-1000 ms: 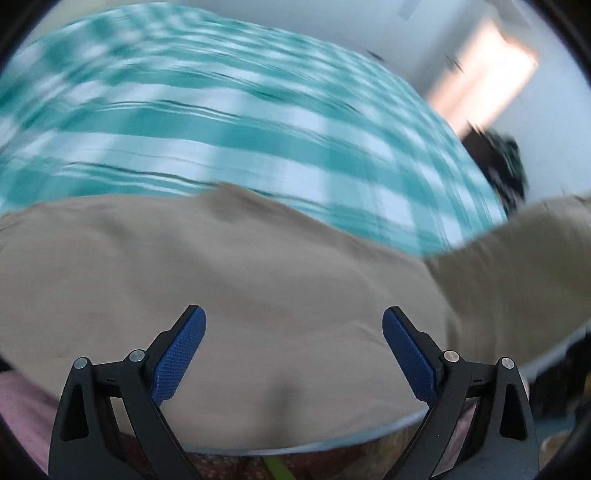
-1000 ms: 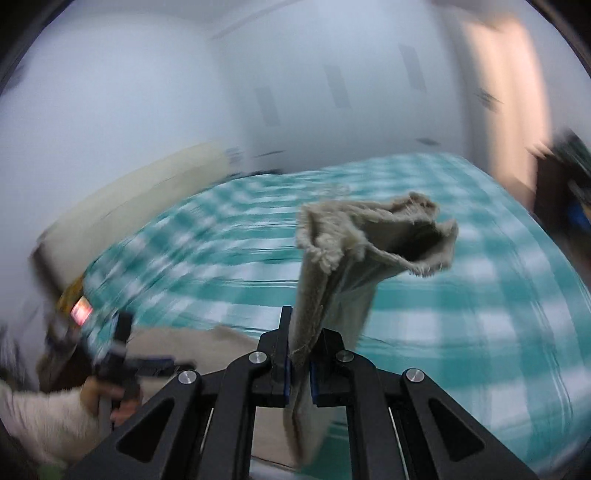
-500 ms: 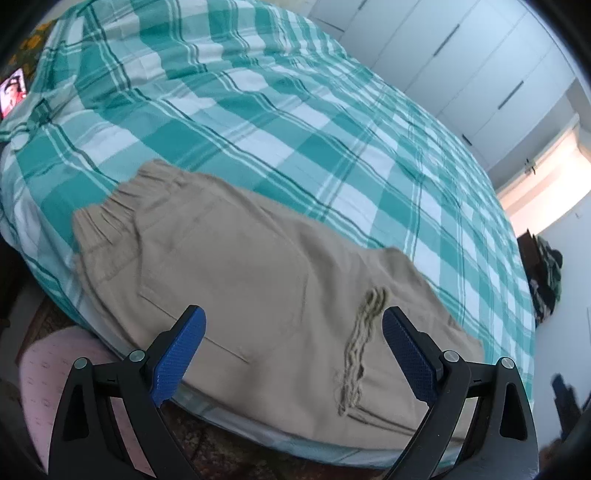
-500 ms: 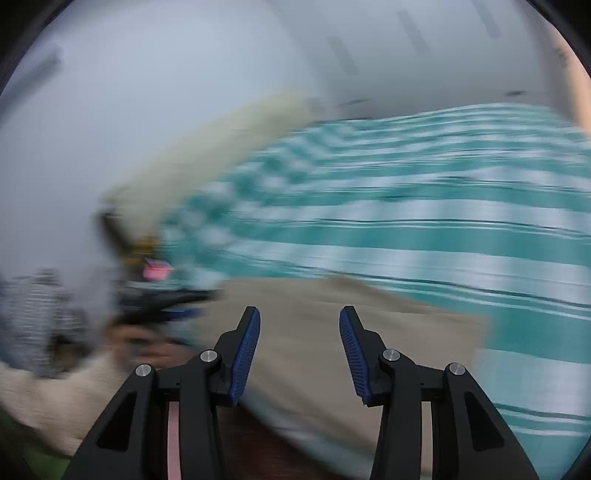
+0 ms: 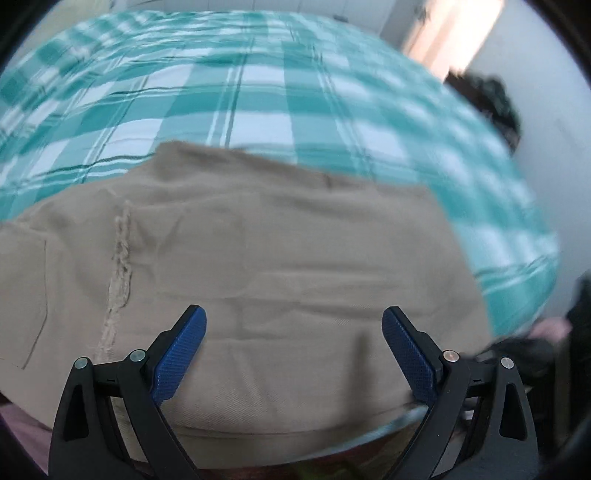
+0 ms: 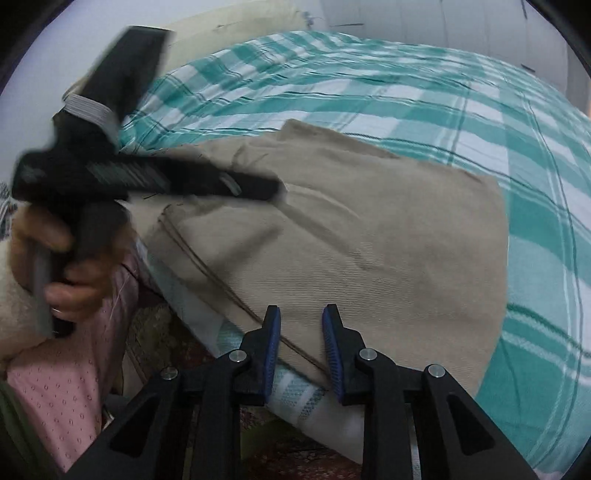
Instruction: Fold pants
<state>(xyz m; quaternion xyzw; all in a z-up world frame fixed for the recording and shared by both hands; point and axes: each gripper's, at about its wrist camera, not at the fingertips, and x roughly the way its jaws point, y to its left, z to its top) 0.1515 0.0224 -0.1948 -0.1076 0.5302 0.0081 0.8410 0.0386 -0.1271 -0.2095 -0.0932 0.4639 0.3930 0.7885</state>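
Note:
Tan pants [image 5: 280, 266] lie folded flat on the near edge of the bed, with a frayed hem [image 5: 120, 266] running across the left part. My left gripper [image 5: 293, 332] is wide open and empty, just above the near part of the pants. In the right wrist view the pants [image 6: 369, 240] spread over the bed corner. My right gripper [image 6: 301, 332] is open with a narrow gap, empty, above the near edge of the pants. The left gripper [image 6: 258, 188] also shows there, blurred, held in a hand over the pants' left side.
The bed has a teal and white checked cover [image 5: 258, 92] [image 6: 480, 129]. A cream headboard [image 6: 229, 29] stands at the back. A dark pile [image 5: 491, 96] sits by the far wall. The person's pink clothing [image 6: 55, 398] is at the bed's near left side.
The right gripper let go of the pant leg it held up one second ago and dropped low over the pants. The leg now lies folded on the pants. The left gripper swung right.

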